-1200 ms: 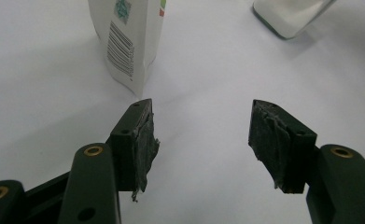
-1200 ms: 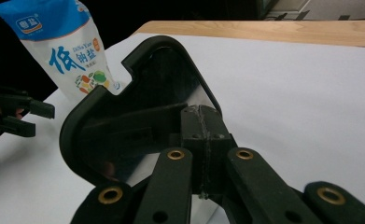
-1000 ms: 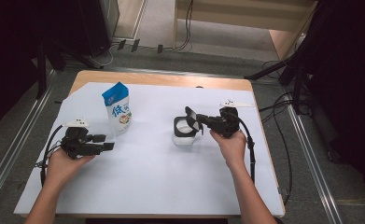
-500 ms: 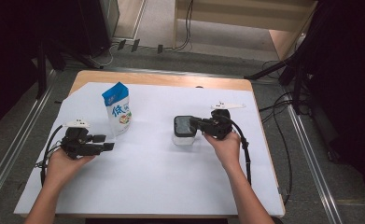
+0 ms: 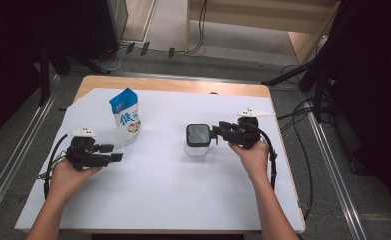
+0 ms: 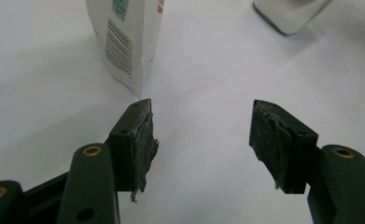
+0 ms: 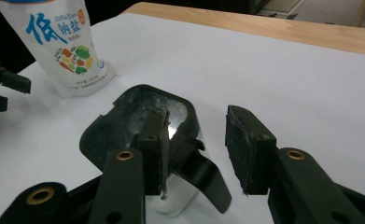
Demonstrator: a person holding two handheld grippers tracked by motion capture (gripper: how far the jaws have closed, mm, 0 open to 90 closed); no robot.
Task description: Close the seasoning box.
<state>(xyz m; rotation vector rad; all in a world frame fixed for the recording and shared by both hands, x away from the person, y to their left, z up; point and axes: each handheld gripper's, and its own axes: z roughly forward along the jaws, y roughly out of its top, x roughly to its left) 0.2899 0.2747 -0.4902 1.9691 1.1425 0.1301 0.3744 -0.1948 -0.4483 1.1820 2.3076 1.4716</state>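
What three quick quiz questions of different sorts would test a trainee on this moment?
1. True or false: the right gripper is clamped on the container's lid.
2. Which thing stands nearest the left gripper: A) the container B) the salt pouch?
3. Fill in: the container's black lid is ____.

Key: 1 false, its jaws have just been opening and stand apart at the lid's tab. 2 B. 3 closed.
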